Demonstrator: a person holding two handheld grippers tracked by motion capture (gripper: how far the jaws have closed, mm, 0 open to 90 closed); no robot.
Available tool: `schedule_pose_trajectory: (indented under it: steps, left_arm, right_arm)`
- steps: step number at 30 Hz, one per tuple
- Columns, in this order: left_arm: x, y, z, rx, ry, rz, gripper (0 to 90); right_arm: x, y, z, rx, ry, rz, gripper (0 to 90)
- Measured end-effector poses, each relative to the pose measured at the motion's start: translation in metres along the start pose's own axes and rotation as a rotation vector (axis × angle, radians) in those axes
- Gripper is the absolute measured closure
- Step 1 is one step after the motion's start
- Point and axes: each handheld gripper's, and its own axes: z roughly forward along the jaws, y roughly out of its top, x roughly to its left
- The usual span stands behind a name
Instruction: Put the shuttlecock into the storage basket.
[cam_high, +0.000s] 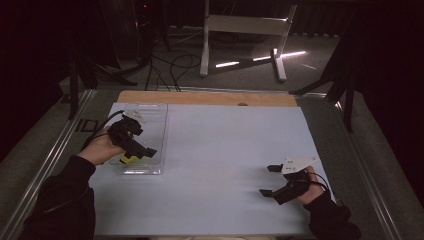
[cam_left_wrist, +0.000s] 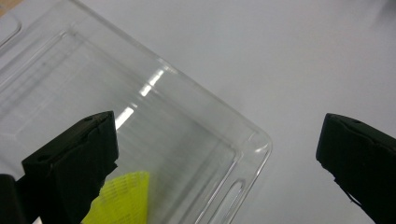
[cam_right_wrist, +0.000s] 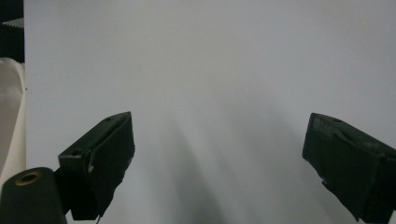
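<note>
Yellow mesh piece (cam_left_wrist: 122, 198) lies inside the clear plastic tray (cam_high: 150, 131) at the table's (cam_high: 225, 150) left, under my wide-open left tongs (cam_left_wrist: 217, 158). My right tongs (cam_high: 270, 180) hover empty, jaws spread, well apart.

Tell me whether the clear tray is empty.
Not empty: a yellow object lies inside the clear tray, under the open left claw.
</note>
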Motion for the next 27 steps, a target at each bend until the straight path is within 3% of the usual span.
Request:
schedule_pose_trajectory:
  steps: [18, 27]
  left_arm:
    - [-0.023, 0.031, 0.018, -0.040, -0.029, 0.056, 0.2]
    - [-0.037, 0.041, 0.032, -0.049, -0.064, 0.088, 0.2]
  right_arm:
    - [0.001, -0.001, 0.001, 0.007, 0.000, -0.002, 9.2]
    - [0.001, -0.001, 0.002, 0.007, 0.000, -0.004, 9.2]
